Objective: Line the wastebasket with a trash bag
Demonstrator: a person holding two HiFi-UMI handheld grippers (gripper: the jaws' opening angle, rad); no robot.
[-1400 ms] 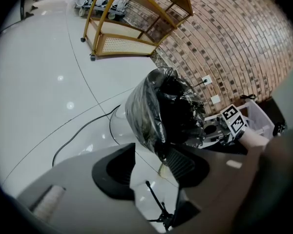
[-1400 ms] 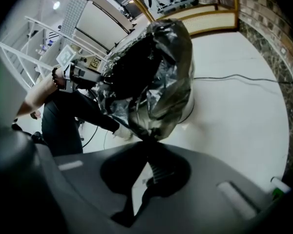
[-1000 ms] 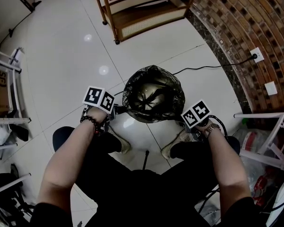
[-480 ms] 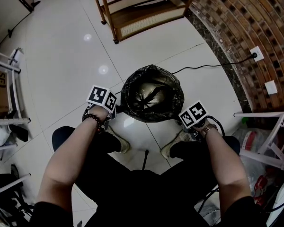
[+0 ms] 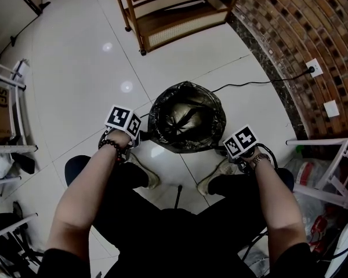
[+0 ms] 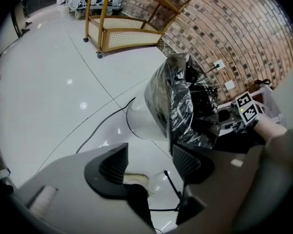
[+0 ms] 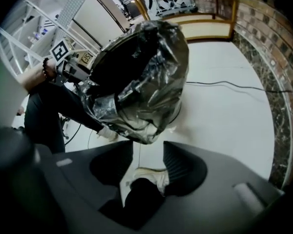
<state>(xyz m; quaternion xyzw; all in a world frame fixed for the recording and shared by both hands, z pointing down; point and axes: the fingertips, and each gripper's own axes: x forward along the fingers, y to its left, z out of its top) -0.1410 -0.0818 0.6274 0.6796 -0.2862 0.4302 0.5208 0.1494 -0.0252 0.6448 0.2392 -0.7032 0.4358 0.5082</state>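
**Head view:** the trash bag point(image 5: 187, 117) sits over the wastebasket on the floor point(image 5: 75, 68), its mouth open and its black film draped outward all round; the left tongs point(image 5: 134, 133) stand at the bag's left edge and the right tongs point(image 5: 229, 149) at its near-right edge, both pointing steeply down.

**Left gripper view:** the left tongs point(image 6: 149, 162) are opening, about half apart; only floor and a shoe point(image 6: 134, 179) show between the pads; the bag's hem point(image 6: 185, 130) hangs just above the right-hand pad, apparently free of it; the pale wall of the wastebasket point(image 6: 139, 123) shows below the folded film.

**Right gripper view:** the right tongs point(image 7: 147, 162) are opening and stand wide; the lowest fold of the bag point(image 7: 141, 82) hangs just above the gap, gripped by neither pad.

**Assessment:** both tongs are letting go of the hem; this suggests the overturned cuff is judged seated on the rim; the lining appears nearly complete, pending a check that the film holds all round.
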